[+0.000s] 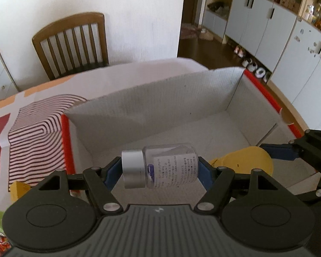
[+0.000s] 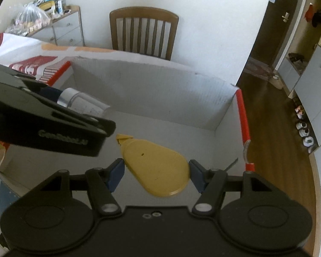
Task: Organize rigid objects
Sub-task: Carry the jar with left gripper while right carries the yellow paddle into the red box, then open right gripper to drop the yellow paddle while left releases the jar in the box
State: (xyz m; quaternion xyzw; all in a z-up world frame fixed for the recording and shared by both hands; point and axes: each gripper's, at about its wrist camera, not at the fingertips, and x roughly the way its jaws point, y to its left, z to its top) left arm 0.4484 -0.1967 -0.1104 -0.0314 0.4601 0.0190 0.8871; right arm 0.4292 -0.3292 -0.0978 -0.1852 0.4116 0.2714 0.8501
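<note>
Your left gripper (image 1: 159, 170) is clamped end to end on a clear bottle (image 1: 171, 166) with a silver cap (image 1: 133, 169): one blue pad presses the cap, the other presses the base, and the bottle lies sideways between them with its printed label facing the camera. You hold it above the open white cardboard box (image 1: 160, 98), whose side rims are edged in red. Your right gripper (image 2: 156, 173) is clamped across a flat yellow teardrop-shaped piece (image 2: 158, 167), with a blue pad against each edge of its wide end; its narrow end points toward the far wall of the box. This piece also hangs over the box interior. In the right wrist view, your left gripper appears at the left, just beside the yellow piece. The box sits on a table covered with a patterned cloth (image 1: 36, 137), and a wooden chair (image 2: 143, 34) stands behind it against the white wall.
</note>
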